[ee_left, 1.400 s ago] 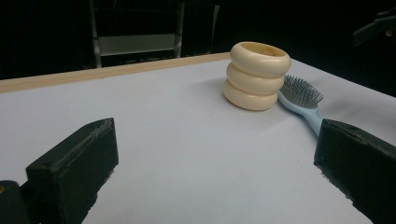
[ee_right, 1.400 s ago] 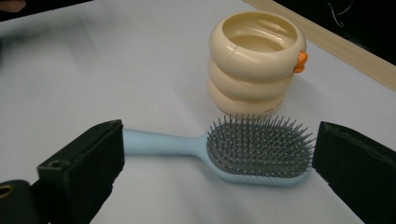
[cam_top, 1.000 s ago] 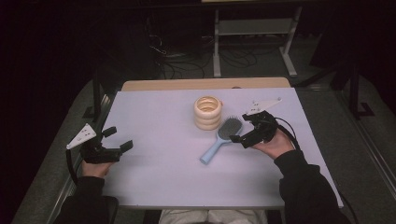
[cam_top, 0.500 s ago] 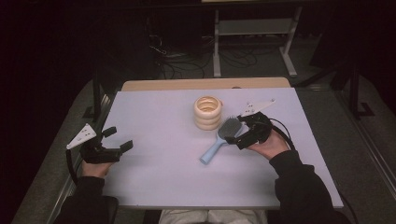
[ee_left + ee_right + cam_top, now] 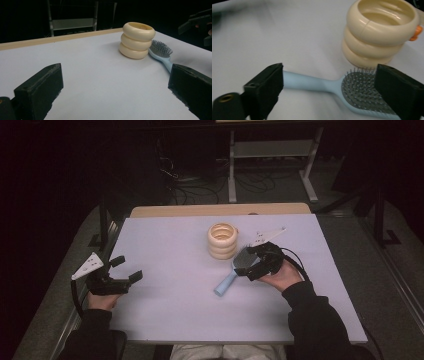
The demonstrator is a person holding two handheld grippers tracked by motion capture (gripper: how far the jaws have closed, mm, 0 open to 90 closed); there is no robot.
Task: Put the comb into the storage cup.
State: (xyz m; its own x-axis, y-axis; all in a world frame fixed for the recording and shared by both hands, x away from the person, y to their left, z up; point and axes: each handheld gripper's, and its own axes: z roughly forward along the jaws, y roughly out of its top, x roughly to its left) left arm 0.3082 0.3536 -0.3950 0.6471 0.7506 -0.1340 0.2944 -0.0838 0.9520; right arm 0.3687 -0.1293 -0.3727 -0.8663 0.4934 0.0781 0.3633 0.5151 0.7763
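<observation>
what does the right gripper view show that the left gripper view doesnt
Right gripper view: an orange bit at the edge of the ringed cup and the cup's inside, with the right claw open astride the hairbrush. Left gripper view: the table's wooden far edge, a metal shelf frame behind it, and the left claw open over bare table. Both: the cream ringed cup with the blue hairbrush beside it.

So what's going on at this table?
A person holds a gripper in each hand. The right gripper hovers over a blue hairbrush lying bristles-up beside a cream ringed holder; its jaws straddle the brush, have just been closing a little, and do not grip it yet. The left gripper waits open at the table's left edge.
</observation>
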